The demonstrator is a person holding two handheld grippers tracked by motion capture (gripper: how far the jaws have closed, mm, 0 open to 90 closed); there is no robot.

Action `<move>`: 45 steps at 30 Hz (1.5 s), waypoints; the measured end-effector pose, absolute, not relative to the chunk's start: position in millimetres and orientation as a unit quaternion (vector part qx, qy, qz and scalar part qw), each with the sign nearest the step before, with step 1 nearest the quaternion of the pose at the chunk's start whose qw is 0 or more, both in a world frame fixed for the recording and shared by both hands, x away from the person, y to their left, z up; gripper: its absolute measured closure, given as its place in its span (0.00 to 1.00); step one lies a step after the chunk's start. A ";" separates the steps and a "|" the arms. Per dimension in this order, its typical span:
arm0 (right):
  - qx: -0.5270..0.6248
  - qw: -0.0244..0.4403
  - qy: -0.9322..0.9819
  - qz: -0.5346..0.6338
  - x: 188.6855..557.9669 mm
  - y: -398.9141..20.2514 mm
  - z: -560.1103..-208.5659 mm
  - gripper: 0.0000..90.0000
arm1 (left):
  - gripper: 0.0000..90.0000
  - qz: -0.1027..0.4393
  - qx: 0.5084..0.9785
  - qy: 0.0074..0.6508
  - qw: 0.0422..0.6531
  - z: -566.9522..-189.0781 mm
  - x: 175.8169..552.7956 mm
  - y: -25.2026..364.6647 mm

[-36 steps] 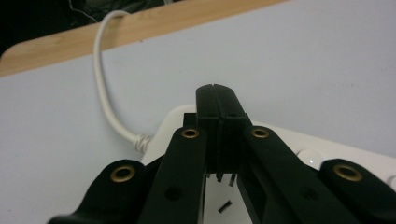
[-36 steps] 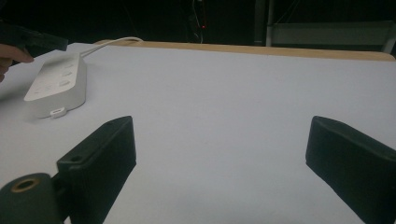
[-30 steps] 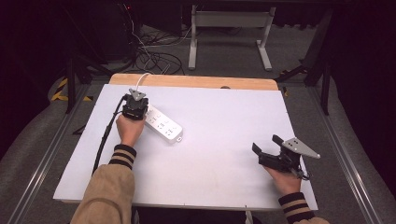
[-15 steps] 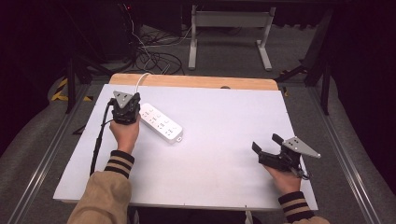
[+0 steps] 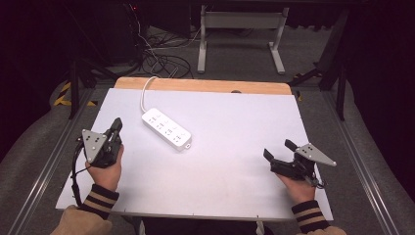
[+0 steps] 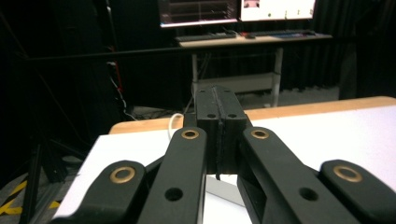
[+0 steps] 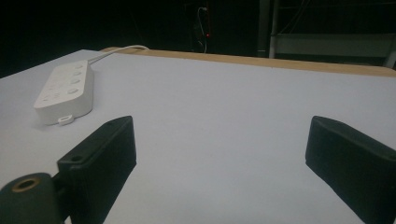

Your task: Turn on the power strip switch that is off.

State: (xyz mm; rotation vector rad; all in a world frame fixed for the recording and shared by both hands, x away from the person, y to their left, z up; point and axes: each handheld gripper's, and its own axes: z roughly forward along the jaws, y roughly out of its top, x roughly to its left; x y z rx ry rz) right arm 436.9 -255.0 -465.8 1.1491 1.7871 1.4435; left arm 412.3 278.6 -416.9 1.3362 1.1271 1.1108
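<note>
A white power strip (image 5: 166, 129) lies slantwise on the white table (image 5: 235, 122), its cord (image 5: 145, 90) running off the far edge. The right gripper view has the power strip (image 7: 64, 91) at far left. My left gripper (image 5: 117, 125) is held near the table's left edge, well left of the strip, jaws pressed together with nothing between them; the left gripper view confirms the left gripper (image 6: 220, 116) is shut. My right gripper (image 5: 278, 150) rests near the front right of the table, jaws wide apart and empty. In its own view the right gripper (image 7: 224, 154) stands open over bare tabletop.
A wooden strip (image 5: 205, 85) edges the table's far side. Beyond it are floor cables (image 5: 161, 61) and a metal desk frame (image 5: 240, 29). Metal rails (image 5: 54, 147) run along both sides of the table.
My left gripper has drawn back from the power strip toward the table's left front edge, leaving the strip lying free. The right gripper has stayed put.
</note>
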 end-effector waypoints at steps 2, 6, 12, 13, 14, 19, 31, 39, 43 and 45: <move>0.428 0.283 0.666 0.542 437.4 -254.7 -465.6 0.10 | 1.00 0.470 0.552 0.460 0.512 -417.4 412.1 276.8; 0.424 0.284 0.670 0.539 436.2 -252.9 -467.6 0.10 | 1.00 0.480 0.550 0.452 0.512 -418.8 411.8 275.4; 0.422 0.285 0.675 0.535 434.2 -251.9 -469.8 0.10 | 1.00 0.478 0.547 0.462 0.508 -424.5 416.0 278.5; 0.421 0.284 0.676 0.534 433.8 -251.6 -470.1 0.10 | 1.00 0.480 0.549 0.461 0.506 -425.1 416.7 278.2; 0.421 0.284 0.676 0.534 433.4 -251.7 -470.2 0.10 | 1.00 0.479 0.551 0.460 0.505 -425.4 417.2 277.5; 0.423 0.287 0.674 0.534 432.1 -253.4 -470.0 0.10 | 1.00 0.482 0.551 0.455 0.508 -424.7 417.1 276.2; 0.424 0.285 0.674 0.534 433.1 -252.7 -470.2 0.10 | 0.09 0.529 0.531 0.426 0.507 -433.7 424.7 271.4; 0.423 0.285 0.674 0.534 434.0 -252.4 -470.2 0.10 | 0.07 0.530 0.529 0.431 0.503 -434.5 425.2 273.6; 0.423 0.283 0.675 0.534 433.8 -252.2 -470.3 0.10 | 0.07 0.530 0.529 0.433 0.502 -434.6 425.2 273.3; 0.423 0.285 0.674 0.534 433.7 -252.4 -470.2 0.10 | 0.07 0.530 0.529 0.435 0.501 -434.8 425.4 273.2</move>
